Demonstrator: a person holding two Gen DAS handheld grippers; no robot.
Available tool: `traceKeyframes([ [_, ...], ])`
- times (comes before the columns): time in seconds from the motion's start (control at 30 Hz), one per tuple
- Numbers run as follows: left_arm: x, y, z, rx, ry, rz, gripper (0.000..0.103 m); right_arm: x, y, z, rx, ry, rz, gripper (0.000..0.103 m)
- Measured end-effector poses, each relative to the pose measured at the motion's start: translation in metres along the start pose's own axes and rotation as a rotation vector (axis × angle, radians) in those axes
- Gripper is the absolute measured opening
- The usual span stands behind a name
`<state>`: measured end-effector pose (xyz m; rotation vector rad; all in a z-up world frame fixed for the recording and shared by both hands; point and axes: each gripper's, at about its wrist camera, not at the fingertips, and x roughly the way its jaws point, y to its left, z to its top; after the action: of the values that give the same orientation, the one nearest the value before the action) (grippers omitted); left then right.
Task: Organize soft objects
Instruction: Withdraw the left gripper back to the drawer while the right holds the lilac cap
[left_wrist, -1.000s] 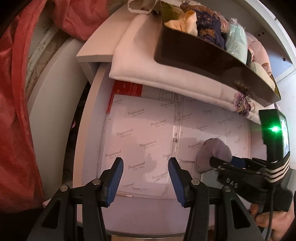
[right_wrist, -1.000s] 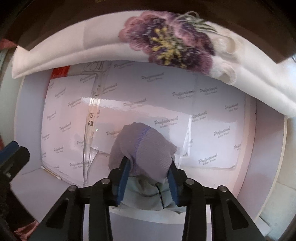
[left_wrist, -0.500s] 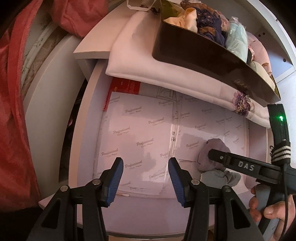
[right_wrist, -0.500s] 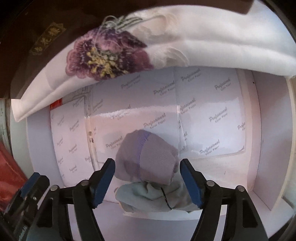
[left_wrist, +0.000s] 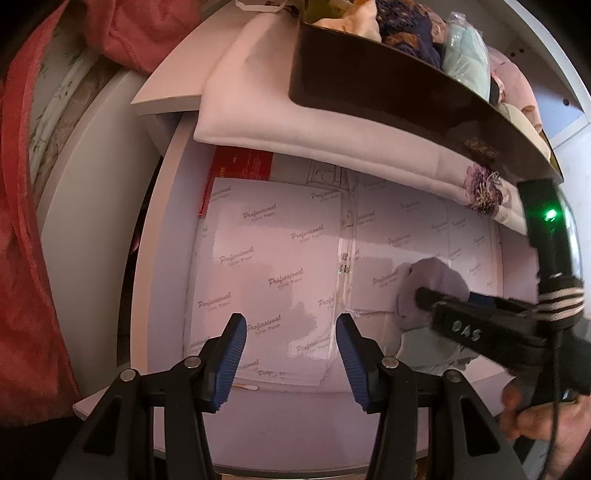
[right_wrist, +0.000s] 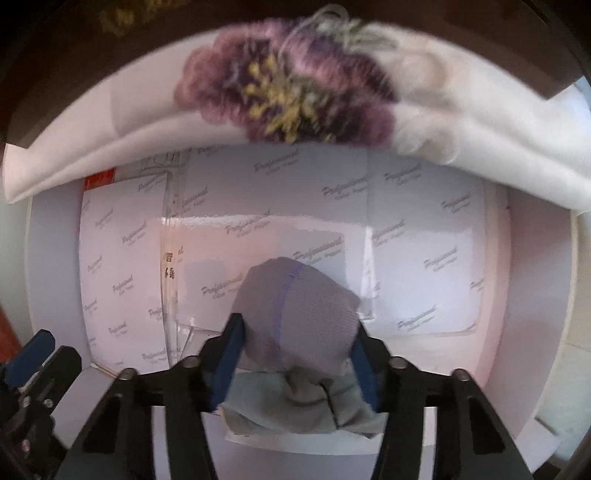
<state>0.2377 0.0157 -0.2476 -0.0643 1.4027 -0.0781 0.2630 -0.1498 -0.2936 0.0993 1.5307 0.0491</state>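
A lilac sock (right_wrist: 299, 306) lies bunched on a pale grey-green cloth (right_wrist: 295, 410) at the near right of a white drawer (left_wrist: 155, 258) lined with printed paper. My right gripper (right_wrist: 297, 332) points straight down over it. Its jaws are closing with the sock between them, and both blue pads touch the sock's sides. In the left wrist view the right gripper (left_wrist: 424, 295) comes in from the right onto the sock (left_wrist: 436, 273), held by a hand (left_wrist: 535, 421). My left gripper (left_wrist: 290, 354) hangs open over the bare paper, holding nothing.
Above the drawer a dark tray (left_wrist: 369, 81) of folded soft items sits on a white cloth (left_wrist: 295, 129) with a purple embroidered flower (right_wrist: 288, 99). Red fabric (left_wrist: 22, 221) hangs at the left. A cotton swab (left_wrist: 247, 386) lies by the drawer's front edge.
The right gripper, first shut on the sock, opened wide around it and has now closed back onto its sides. The left gripper has not moved.
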Motion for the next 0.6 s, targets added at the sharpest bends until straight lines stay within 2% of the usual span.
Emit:
traceKeyframes([
  [0.1, 0.002, 0.001, -0.001, -0.001, 0.006, -0.001, 0.051, -0.011, 0.003, -0.002, 0.006, 0.000, -0.016, 0.042],
  [0.27, 0.006, 0.004, -0.001, -0.007, 0.022, -0.010, 0.051, -0.025, -0.014, -0.006, 0.026, -0.002, -0.044, 0.036],
  [0.6, 0.006, -0.001, 0.001, 0.019, 0.017, -0.022, 0.051, -0.057, -0.054, -0.019, 0.119, -0.046, -0.018, 0.035],
])
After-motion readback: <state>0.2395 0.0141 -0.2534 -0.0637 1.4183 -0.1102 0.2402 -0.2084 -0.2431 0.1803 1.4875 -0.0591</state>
